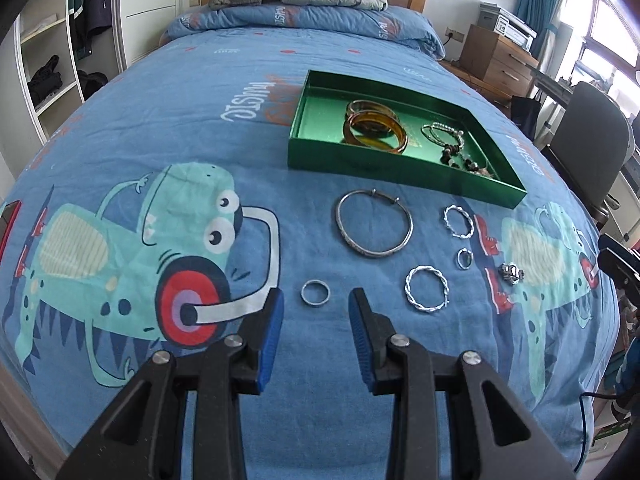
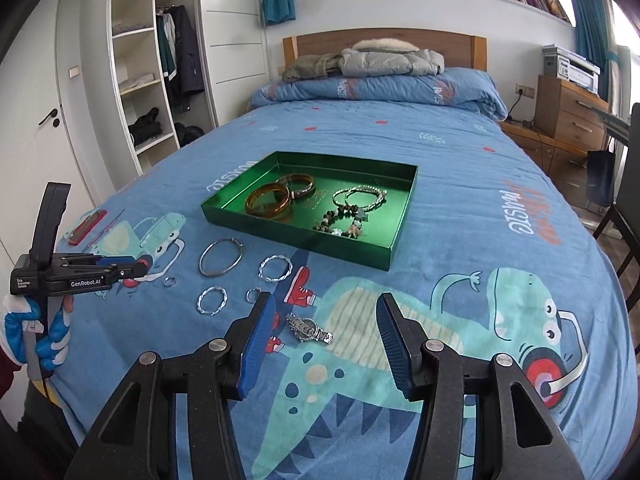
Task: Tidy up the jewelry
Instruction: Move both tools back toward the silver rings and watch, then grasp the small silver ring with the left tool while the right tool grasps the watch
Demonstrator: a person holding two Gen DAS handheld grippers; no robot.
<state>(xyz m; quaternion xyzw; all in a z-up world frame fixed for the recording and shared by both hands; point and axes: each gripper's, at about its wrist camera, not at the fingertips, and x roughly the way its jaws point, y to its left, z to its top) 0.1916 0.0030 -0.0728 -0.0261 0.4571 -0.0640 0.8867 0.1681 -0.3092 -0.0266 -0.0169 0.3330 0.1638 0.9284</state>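
Both jaws wide, empty; left gripper (image 1: 316, 300) frames ring (image 1: 315, 293).

A green tray (image 2: 404, 216) is seen on the blue bed (image 2: 460, 160), holding amber bangles (image 2: 267, 200), silver bracelets (image 2: 360, 197) and a beaded bracelet (image 2: 340, 222). Between the tray and the foot edge of the bed, a large silver bangle (image 2: 221, 257), twisted rings (image 2: 275, 268) and small rings (image 2: 169, 281) are laid out apart. The right tongs (image 2: 326, 314) are held spread above a silver watch (image 2: 308, 329). The left tongs (image 2: 140, 268) are seen from the side by the small rings, near the bed's left edge; their spread cannot be judged.
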